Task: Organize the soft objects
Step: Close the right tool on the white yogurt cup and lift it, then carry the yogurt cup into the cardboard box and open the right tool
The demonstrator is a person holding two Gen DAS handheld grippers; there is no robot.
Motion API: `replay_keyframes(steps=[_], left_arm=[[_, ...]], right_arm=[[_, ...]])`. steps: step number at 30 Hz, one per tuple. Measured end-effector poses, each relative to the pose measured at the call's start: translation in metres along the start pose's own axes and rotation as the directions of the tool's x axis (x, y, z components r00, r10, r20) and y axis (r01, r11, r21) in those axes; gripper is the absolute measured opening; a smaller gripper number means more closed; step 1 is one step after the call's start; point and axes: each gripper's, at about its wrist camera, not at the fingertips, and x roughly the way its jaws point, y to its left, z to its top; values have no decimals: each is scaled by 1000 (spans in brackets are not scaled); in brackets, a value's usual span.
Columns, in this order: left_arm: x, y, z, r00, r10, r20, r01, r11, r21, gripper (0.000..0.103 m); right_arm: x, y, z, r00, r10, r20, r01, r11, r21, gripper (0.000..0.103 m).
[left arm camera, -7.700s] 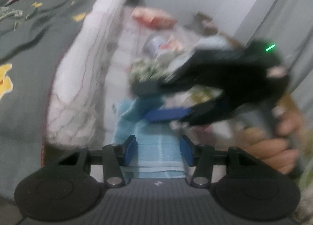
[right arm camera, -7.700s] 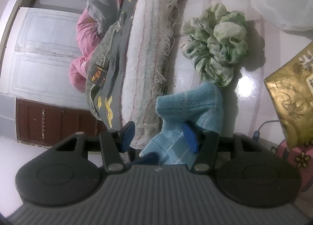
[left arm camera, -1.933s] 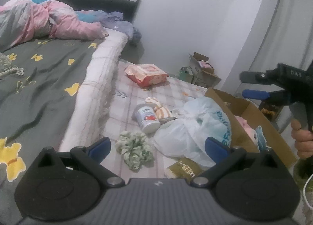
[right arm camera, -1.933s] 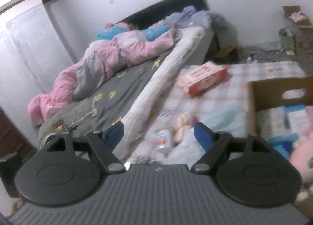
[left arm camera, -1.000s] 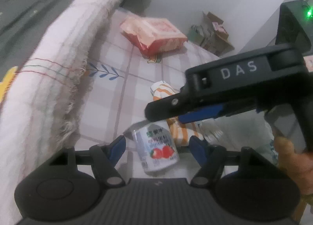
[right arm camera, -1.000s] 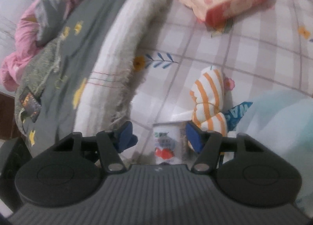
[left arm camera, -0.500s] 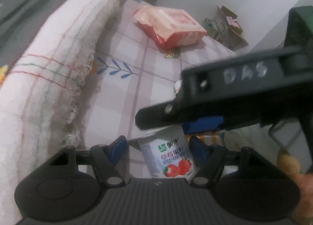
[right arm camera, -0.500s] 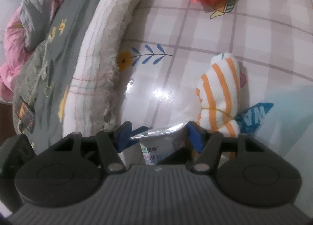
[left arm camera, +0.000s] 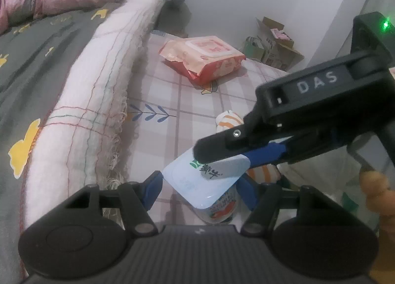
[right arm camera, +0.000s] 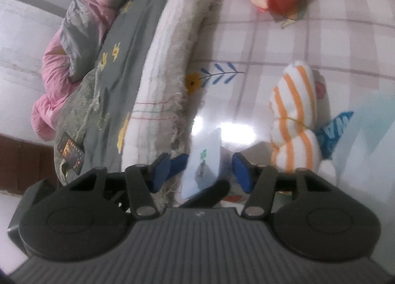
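The closing right gripper (right arm camera: pixel 208 169) straddles the peeled white foil lid (left arm camera: pixel 206 175) of the strawberry-printed yoghurt cup (left arm camera: pixel 219 210), which stands between the also-closing left gripper (left arm camera: pixel 198 190) blue pads.

bare floor (left arm camera: pixel 172 101) ahead (mattress edge (left arm camera: pixel 98 101) crowds its left side)

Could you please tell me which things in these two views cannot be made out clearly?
- Yogurt cup, left wrist view: its foil lid and the left gripper hide most of it.
- Right gripper, left wrist view: whether its fingers grip the lid is unclear.
- Striped sock, right wrist view: blurred, lower end hidden by the gripper body.
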Motion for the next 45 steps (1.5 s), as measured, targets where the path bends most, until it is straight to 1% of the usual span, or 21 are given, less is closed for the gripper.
replay_keyframes(steps=[1, 2, 4, 7, 10, 11, 12, 13, 15, 16, 20, 24, 27, 30, 32, 34, 35, 36, 38, 41, 45], left_arm=[[-1, -1, -1, 1000, 5, 0, -5, 1000, 3, 67], [-1, -3, -1, 1000, 9, -1, -9, 1000, 4, 67], [1, -5, -2, 1000, 16, -3, -16, 1000, -2, 66], [1, -6, -3, 1000, 14, -4, -14, 1000, -9, 66], [1, -3, -4, 1000, 0, -17, 0, 999, -33, 66], [1, -2, -4, 1000, -6, -25, 5, 999, -41, 69], [2, -1, -4, 999, -19, -42, 17, 999, -46, 74], [6, -1, -4, 996, -43, -74, 39, 998, -53, 75], [12, -3, -4, 992, -62, -114, 56, 997, -58, 73], [15, -5, -5, 992, -45, -114, 40, 998, -54, 71], [16, -10, -5, 996, -4, -88, 0, 999, -39, 69], [7, -12, -4, 997, -3, -73, 1, 999, -33, 69], [-15, -19, 1, 1000, 14, -24, -14, 1000, -10, 69], [-46, -36, 9, 999, 14, 50, -15, 1000, 23, 68], [-68, -55, 15, 995, -8, 103, 2, 998, 57, 68], [-90, -82, 18, 988, -46, 149, 30, 994, 108, 68], [-99, -95, 19, 983, -81, 165, 58, 989, 135, 60], [-107, -112, 19, 978, -121, 169, 94, 983, 160, 60], [-114, -145, 18, 970, -175, 166, 139, 968, 207, 60], [-113, -193, 10, 953, -276, 125, 234, 933, 274, 60], [-93, -249, -10, 924, -383, -9, 367, 879, 305, 60]], right_arm=[[-1, -1, -1, 1000, -4, 8, 5, 1000, -2, 40], [-2, -2, -2, 1000, -7, 14, 7, 1000, -5, 37], [-5, -4, -3, 1000, -2, 24, 2, 1000, -2, 26], [-9, -8, -5, 999, 5, 33, -6, 1000, 3, 19], [-9, -12, -8, 1000, -3, 25, 3, 1000, 10, 15], [-9, -14, -9, 1000, -5, 21, 5, 1000, 14, 14], [-8, -15, -10, 1000, -7, 16, 6, 1000, 16, 13], [-9, -17, -11, 1000, -5, 15, 5, 1000, 19, 13], [-10, -17, -13, 1000, -2, 15, 2, 1000, 17, 13], [-10, -17, -14, 1000, -1, 14, 1, 1000, 17, 13], [-10, -18, -15, 1000, 6, 16, -6, 1000, 17, 13], [-13, -19, -16, 1000, 30, 8, -31, 999, 28, 13], [-25, -14, -18, 997, 69, 28, -69, 997, 28, 13], [-52, -3, -24, 991, 117, 70, -117, 993, 5, 13], [-81, 3, -33, 981, 153, 119, -153, 988, -14, 13], [-117, 5, -48, 968, 181, 173, -178, 983, -34, 13], [-135, 4, -54, 962, 187, 197, -182, 982, -43, 13], [-155, 2, -63, 956, 190, 225, -183, 982, -52, 14], [-196, -7, -85, 939, 193, 283, -187, 981, -50, 15], [-249, -30, -120, 915, 162, 368, -168, 986, -16, 16], [-300, -79, -174, 893, 101, 438, -157, 983, 93, 16]])
